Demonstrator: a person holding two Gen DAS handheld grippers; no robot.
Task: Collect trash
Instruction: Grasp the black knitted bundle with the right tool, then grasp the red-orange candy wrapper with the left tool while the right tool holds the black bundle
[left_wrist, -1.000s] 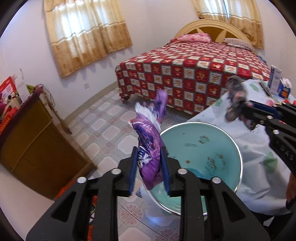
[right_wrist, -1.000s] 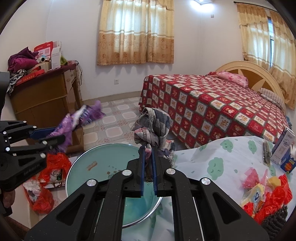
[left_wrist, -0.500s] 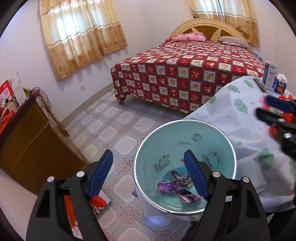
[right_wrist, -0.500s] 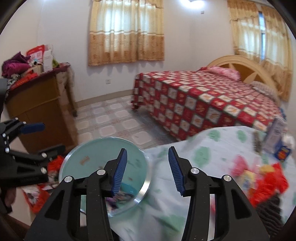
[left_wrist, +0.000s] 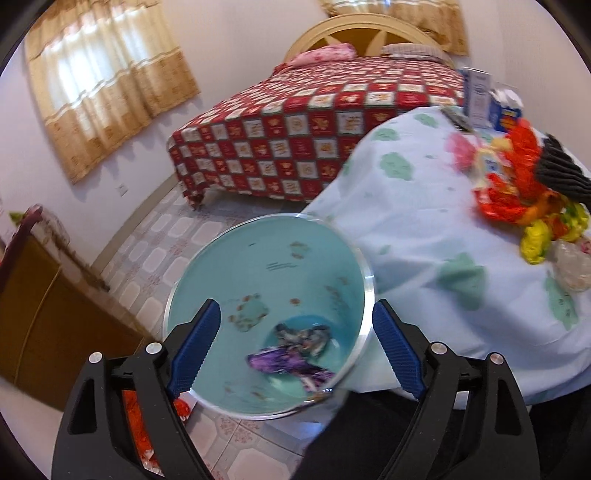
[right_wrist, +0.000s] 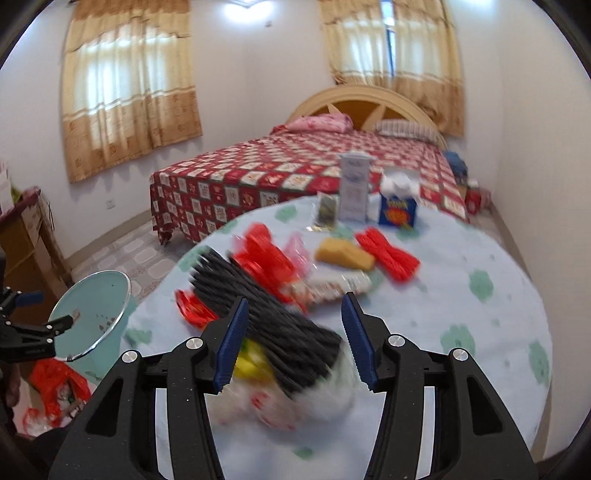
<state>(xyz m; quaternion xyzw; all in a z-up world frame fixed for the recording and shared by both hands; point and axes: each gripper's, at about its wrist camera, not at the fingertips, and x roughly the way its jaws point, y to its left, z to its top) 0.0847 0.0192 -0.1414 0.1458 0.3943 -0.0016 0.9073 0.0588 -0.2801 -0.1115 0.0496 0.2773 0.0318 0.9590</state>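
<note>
The left claw (left_wrist: 295, 347) is opening above the teal bin (left_wrist: 207, 273), empty; a purple wrapper (left_wrist: 288, 363) lies inside, lower centre. The right claw (right_wrist: 291, 336) is opening over trash (right_wrist: 266, 266) on the bench (right_wrist: 461, 295), gripping nothing.

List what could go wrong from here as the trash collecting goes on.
1. The bin stands off the table edge, so wrappers carried across could fall on the floor.
2. The right gripper, its jaws opening and empty, is over a mixed pile: it might grab the black knitted cloth instead of a wrapper.
3. The left gripper, jaws opening and empty above the bin, could knock its rim.
</note>
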